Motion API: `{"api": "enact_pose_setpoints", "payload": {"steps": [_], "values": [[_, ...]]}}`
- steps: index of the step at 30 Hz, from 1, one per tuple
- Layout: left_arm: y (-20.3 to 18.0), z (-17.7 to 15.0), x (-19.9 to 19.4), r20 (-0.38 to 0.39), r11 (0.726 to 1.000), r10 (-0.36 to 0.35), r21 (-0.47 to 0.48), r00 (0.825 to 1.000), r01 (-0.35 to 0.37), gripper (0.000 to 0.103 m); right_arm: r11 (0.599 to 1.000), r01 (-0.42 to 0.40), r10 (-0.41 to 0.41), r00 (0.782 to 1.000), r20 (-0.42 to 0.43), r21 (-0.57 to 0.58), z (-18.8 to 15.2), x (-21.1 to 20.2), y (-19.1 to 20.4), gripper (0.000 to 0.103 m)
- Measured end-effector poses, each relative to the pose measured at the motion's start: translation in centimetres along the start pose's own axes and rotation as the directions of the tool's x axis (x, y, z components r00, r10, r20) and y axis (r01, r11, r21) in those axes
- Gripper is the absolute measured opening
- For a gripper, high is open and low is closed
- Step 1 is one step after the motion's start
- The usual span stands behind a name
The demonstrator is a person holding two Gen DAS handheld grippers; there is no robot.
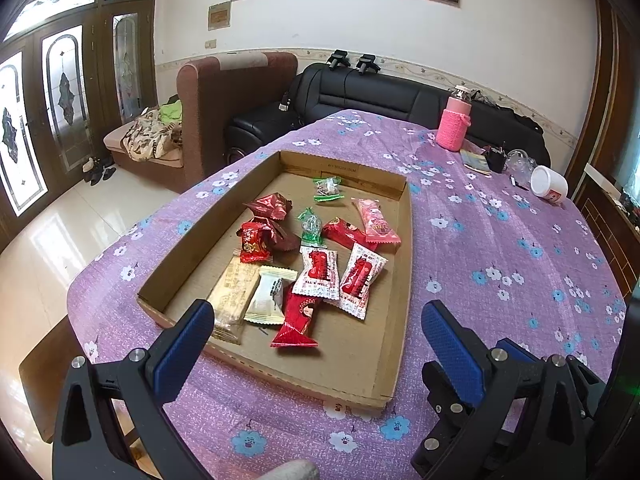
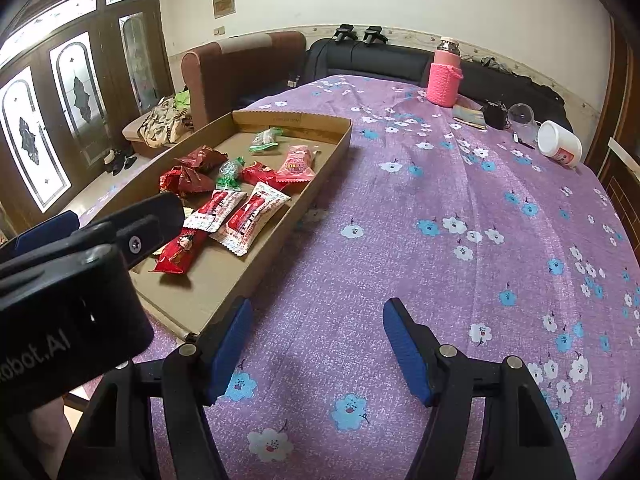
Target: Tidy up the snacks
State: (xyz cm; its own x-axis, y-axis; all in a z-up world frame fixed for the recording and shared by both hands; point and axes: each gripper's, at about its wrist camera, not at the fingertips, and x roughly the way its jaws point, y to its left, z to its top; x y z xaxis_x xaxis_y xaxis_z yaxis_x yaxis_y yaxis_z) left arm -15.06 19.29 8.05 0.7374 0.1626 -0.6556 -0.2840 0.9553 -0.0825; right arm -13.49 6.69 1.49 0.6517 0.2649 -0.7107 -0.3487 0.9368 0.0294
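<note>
A shallow cardboard tray (image 1: 404, 280) lies on the purple flowered tablecloth and holds several wrapped snacks: two white-and-red packets (image 1: 318, 274), a red figure packet (image 1: 298, 316), a pink packet (image 1: 376, 222), green candies (image 1: 312, 226) and dark red wrappers (image 1: 268, 208). My left gripper (image 1: 316, 328) is open and empty, over the tray's near edge. My right gripper (image 2: 316, 344) is open and empty over bare cloth right of the tray (image 2: 320, 168). The left gripper's body (image 2: 80, 280) hides the tray's near left part in the right wrist view.
A pink knitted bottle (image 1: 454, 122), a white tipped cup (image 1: 550, 184), a clear glass (image 2: 520, 114) and small dark items stand at the table's far right. A black sofa (image 1: 360, 92) and brown armchair (image 1: 232, 92) stand behind the table.
</note>
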Motion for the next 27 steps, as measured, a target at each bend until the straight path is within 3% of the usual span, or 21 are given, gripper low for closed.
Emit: {"api": "enact_pose_setpoints", "payload": {"steps": [27], "values": [[0.02,-0.05,0.19,-0.009,1.000,-0.012,-0.011,1.000,0.012,0.103,0.998,-0.023,0.023,1.000,-0.001,-0.058,0.08,0.23,0.99,0.073]]}}
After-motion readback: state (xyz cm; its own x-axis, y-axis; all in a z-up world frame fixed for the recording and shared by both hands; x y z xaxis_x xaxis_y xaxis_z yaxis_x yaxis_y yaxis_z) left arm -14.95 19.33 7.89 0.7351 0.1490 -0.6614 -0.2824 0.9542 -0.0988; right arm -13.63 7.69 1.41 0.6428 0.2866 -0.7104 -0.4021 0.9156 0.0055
